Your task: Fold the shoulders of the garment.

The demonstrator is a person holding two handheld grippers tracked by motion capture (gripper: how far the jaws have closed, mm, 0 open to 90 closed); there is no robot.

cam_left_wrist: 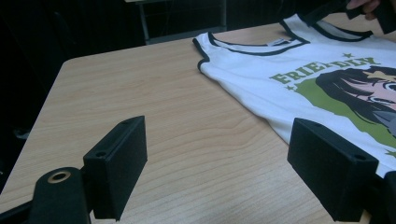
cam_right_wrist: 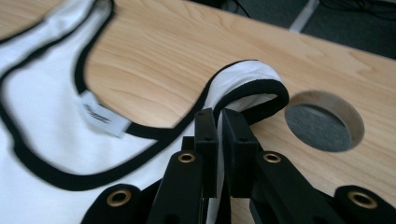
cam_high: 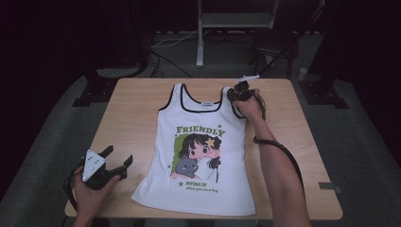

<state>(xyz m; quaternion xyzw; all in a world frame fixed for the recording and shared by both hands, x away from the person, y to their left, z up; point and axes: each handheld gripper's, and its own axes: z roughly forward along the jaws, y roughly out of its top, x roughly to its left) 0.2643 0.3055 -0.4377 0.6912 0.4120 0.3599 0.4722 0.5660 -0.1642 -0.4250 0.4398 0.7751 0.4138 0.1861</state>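
A white tank top (cam_high: 198, 142) with black trim, the word FRIENDLY and a cartoon print lies flat on the wooden table (cam_high: 137, 113). My right gripper (cam_high: 235, 93) is at the far right shoulder strap (cam_right_wrist: 252, 79), and its jaws are pressed together on the strap's fabric, which bulges up ahead of them. My left gripper (cam_high: 119, 158) rests near the table's front left corner, jaws wide apart with bare wood between them, a little left of the shirt's hem. The shirt's neckline (cam_left_wrist: 252, 46) and print lie ahead of it to the right.
A round cable hole (cam_right_wrist: 324, 120) is cut in the table just beyond the held strap. A white stand (cam_high: 201, 33) and cables sit on the dark floor behind the table. Bare wood runs along the table's left side.
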